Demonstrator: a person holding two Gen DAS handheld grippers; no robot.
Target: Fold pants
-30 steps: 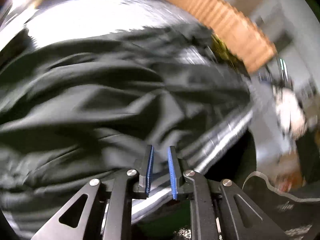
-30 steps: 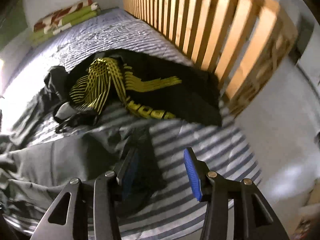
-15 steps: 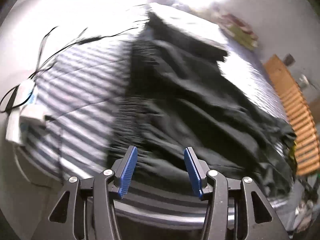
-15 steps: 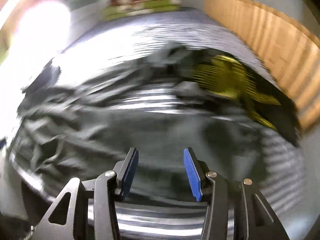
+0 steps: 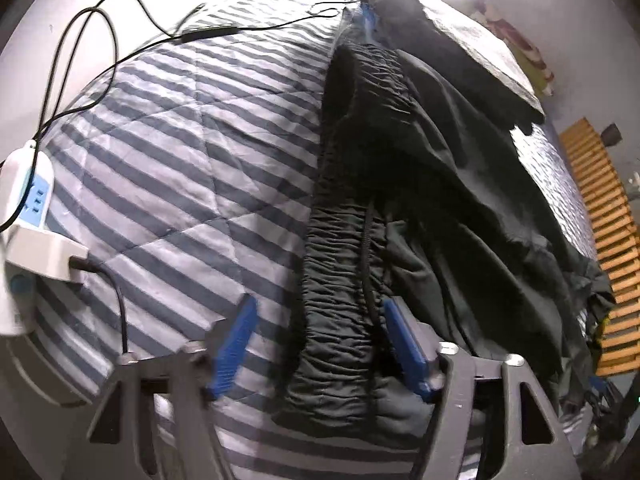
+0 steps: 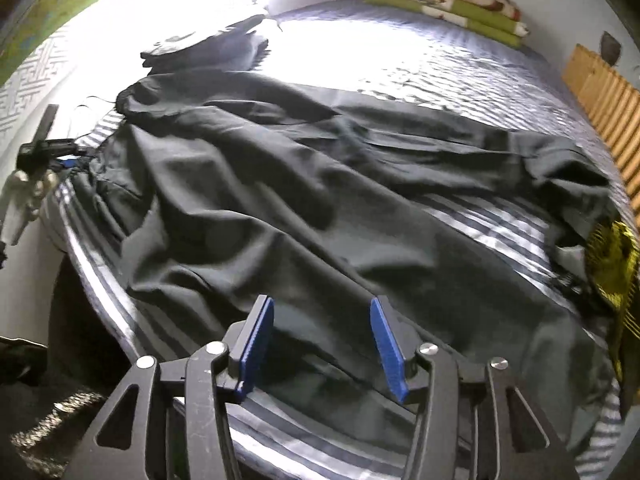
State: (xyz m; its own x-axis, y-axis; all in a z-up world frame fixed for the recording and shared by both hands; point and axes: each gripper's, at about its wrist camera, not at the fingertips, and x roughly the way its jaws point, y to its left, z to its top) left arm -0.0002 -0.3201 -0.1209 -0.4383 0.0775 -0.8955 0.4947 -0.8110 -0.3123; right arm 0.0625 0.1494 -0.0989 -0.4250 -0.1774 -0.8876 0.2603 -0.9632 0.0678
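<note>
Pants point(image 6: 320, 208) lie spread and wrinkled across the striped bedspread point(image 5: 168, 152), unfolded; waist end at the left gripper, one leg running under the right.

Left gripper point(image 5: 320, 344): jaws partly apart, just been closing a little. The gathered elastic waistband point(image 5: 344, 280) and drawcord point(image 5: 368, 248) sit between the pads, but the pads don't press on the cloth, so nothing is gripped.

Right gripper point(image 6: 322, 344): jaws have just been widening, about half open. It hovers over the near leg by the bed edge with nothing pinched.

Risks:
- Left closes on the top layer only, or just the drawcord: the waistband slips out on lift and the fold goes crooked.
- Left pads bite the bedspread together with the waistband, since the left-hand pad is over stripes: the cover drags along.
- Right takes a mid-leg wrinkle rather than an edge or hem: the fold bunches.
- Black cable point(image 5: 120, 312) and power strip point(image 5: 28, 192) are left of the left gripper; a sideways sweep could snag them.
- Yellow-and-black garment point(image 6: 612, 264) touches the far leg end and may get pulled in.

Unclear: hems aren't identifiable, cloth under both grippers is cut off at the frame bottom, how many layers lie between the left pads can't be told, and the left pads are motion-blurred.
</note>
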